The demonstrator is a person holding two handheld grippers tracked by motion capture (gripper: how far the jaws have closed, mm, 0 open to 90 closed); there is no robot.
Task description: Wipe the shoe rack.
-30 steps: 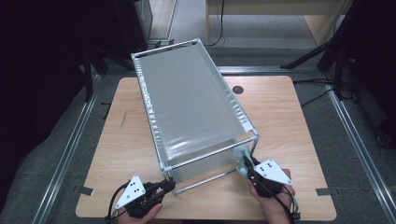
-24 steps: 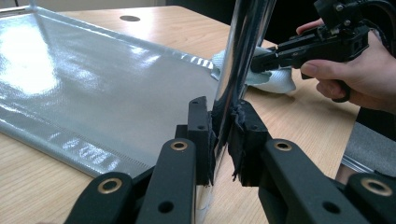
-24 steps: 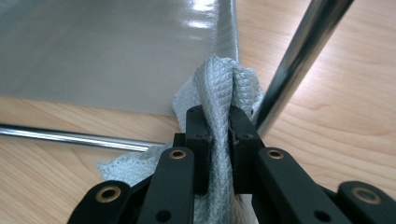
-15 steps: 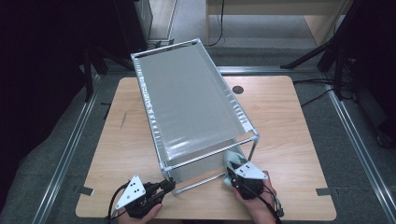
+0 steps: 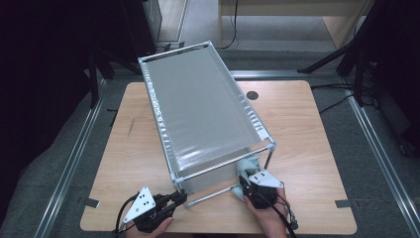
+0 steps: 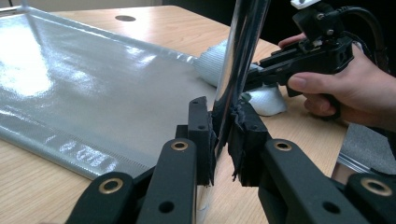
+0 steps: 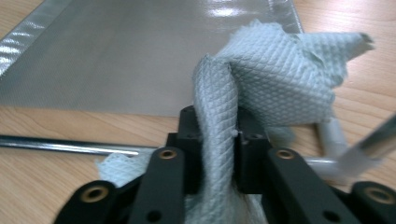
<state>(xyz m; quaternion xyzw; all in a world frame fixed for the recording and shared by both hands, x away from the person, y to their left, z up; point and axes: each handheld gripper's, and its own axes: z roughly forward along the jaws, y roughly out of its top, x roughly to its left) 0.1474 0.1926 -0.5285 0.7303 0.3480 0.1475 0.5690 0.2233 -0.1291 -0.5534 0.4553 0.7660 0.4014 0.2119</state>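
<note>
- Wiping is the step in hand. In the high view, the metal rack (image 5: 203, 114) stands on the wooden table (image 5: 307, 148), with the left gripper (image 5: 173, 201) at its 7 o'clock corner and the right gripper (image 5: 246, 184) at 5 o'clock.
- In the left gripper view, the jaws are clamped on the upright chrome post (image 6: 240, 60), steadying the frame; the grey liner sheet (image 6: 93, 93) lies at 10 o'clock.
- In the right gripper view, the jaws pinch a quilted cloth (image 7: 266, 79), bunched toward 1 o'clock beside the lower chrome bar (image 7: 56, 144).
- Next move, by judgement: draw the cloth along the bar while the left grip holds.
</note>
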